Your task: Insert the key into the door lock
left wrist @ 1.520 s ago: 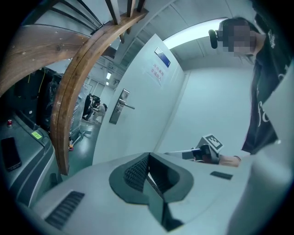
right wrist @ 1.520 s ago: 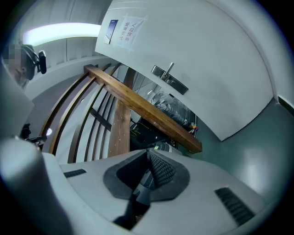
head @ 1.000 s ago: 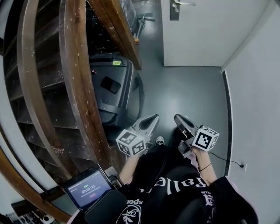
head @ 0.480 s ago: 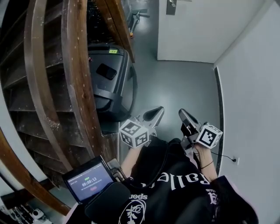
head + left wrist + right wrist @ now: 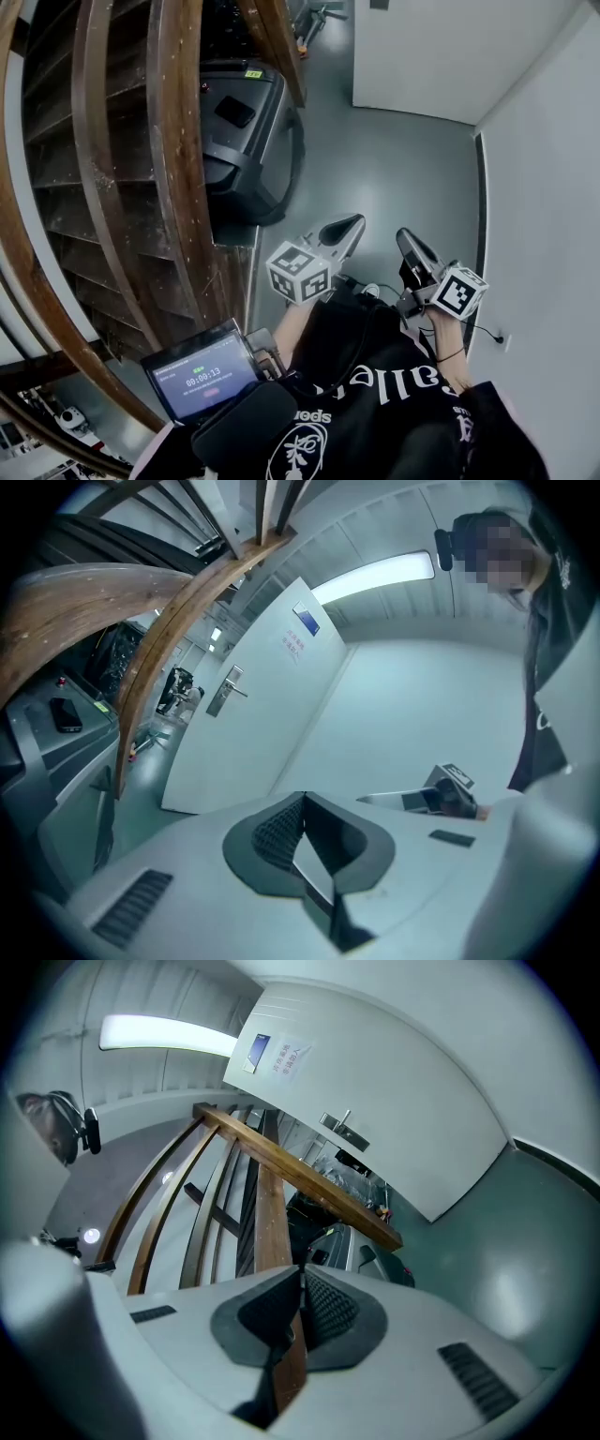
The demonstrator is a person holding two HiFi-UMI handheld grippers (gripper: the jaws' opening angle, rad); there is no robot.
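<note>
Pointing toward the door [image 5: 422, 47] but well short of it, the left gripper [image 5: 354, 223] and right gripper [image 5: 405, 236], both clenched tight, have drifted slightly rightward since a moment ago.

Colours seen in the hallway
The door [image 5: 441, 47] was seen as white, the floor [image 5: 375, 178] grey-green, the stairs [image 5: 178, 141] brown, the treadmill [image 5: 239, 141] black; the left cube [image 5: 298, 273] and right cube [image 5: 459, 292] were patterned with black-and-white squares.

Timer 00:09:13 on tablet screen [image 5: 202, 380]
</note>
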